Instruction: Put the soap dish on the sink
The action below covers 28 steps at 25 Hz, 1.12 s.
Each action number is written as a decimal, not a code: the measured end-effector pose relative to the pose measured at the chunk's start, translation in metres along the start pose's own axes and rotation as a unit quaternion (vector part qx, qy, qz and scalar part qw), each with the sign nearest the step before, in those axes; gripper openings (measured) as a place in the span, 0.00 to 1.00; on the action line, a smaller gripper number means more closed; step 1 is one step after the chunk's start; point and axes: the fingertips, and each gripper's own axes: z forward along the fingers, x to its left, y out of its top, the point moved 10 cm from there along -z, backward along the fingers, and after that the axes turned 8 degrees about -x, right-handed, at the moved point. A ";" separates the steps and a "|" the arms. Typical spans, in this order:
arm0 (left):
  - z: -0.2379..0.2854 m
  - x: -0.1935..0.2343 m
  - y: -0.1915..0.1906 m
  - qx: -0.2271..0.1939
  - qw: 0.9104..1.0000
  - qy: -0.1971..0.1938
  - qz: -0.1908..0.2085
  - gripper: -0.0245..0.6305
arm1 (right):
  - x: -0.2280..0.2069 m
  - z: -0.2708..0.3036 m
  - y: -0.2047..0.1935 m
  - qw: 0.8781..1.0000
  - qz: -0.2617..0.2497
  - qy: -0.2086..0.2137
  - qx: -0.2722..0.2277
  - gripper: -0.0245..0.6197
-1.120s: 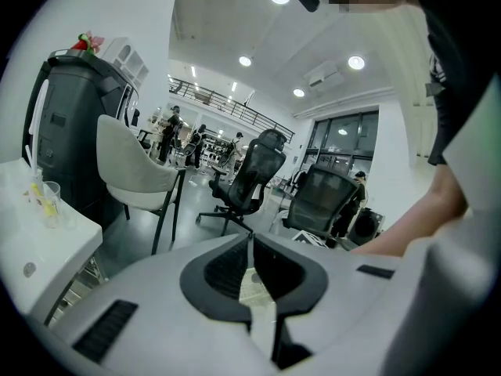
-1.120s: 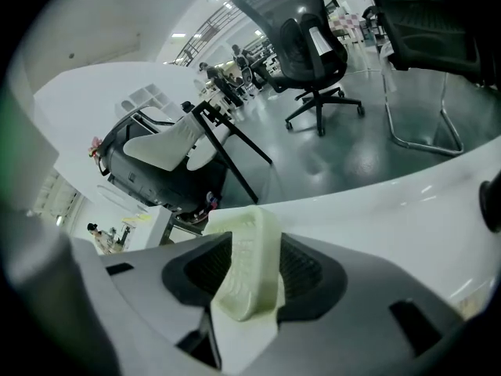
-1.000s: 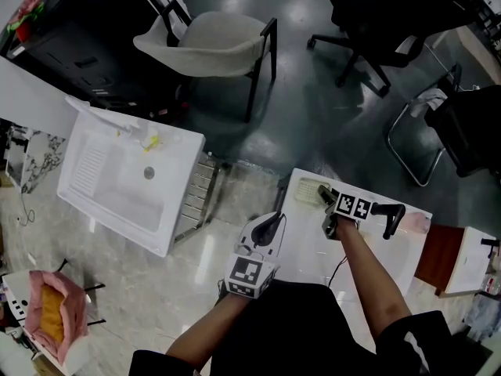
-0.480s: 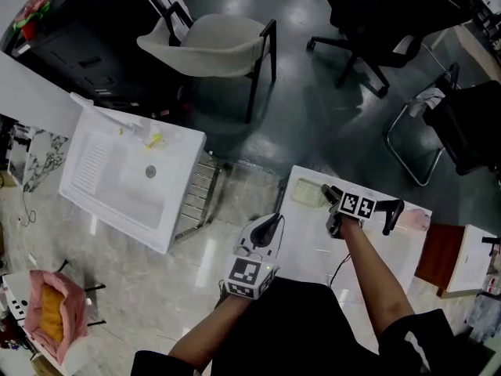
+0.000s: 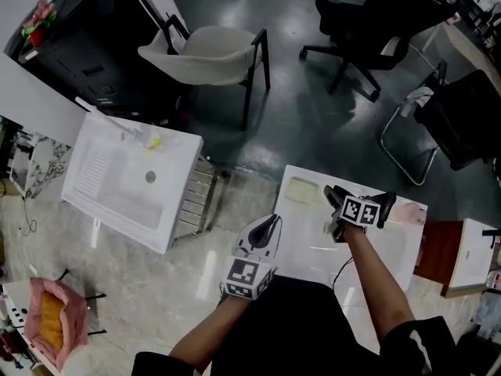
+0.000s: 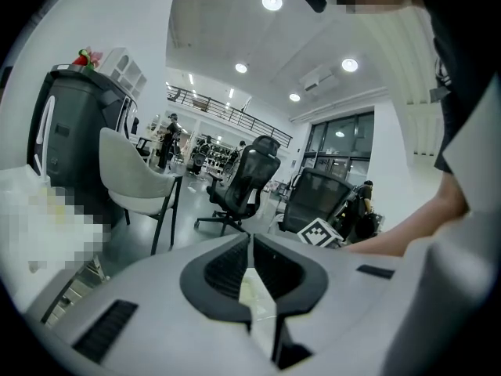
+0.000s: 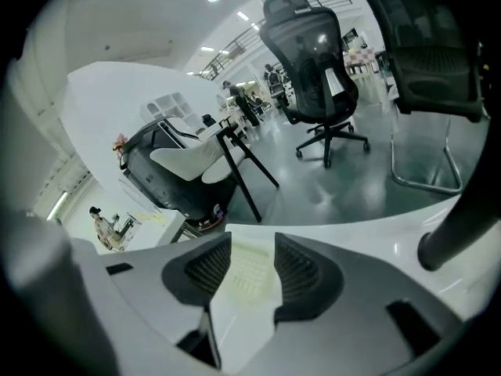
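Evidently the white sink (image 5: 125, 182), the goal, stands well apart at the left, with floor between it and the table (image 5: 313, 245). The left tool (image 5: 264, 233) hangs at the table's near edge, jaws drawn together on nothing, seemingly parked out of the way. The pale soap dish (image 5: 300, 190) lies flat near the table's far left corner, not yet lifted. The right tool (image 5: 332, 197) sits just beside it, jaws spread wide and framing the dish in its own view, likely lined up to grip it.
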 end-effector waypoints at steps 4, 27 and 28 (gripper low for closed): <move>-0.008 -0.013 -0.001 -0.004 1.000 0.002 0.001 0.08 | 0.008 -0.029 0.005 1.000 -0.001 0.015 -0.026 0.30; -0.005 -0.077 -0.014 -0.050 0.998 -0.002 0.038 0.08 | 0.052 -0.220 0.030 0.973 -0.156 0.052 -0.161 0.11; -0.003 -0.079 -0.011 -0.052 0.998 -0.001 0.043 0.08 | 0.052 -0.227 0.030 0.971 -0.161 0.045 -0.168 0.08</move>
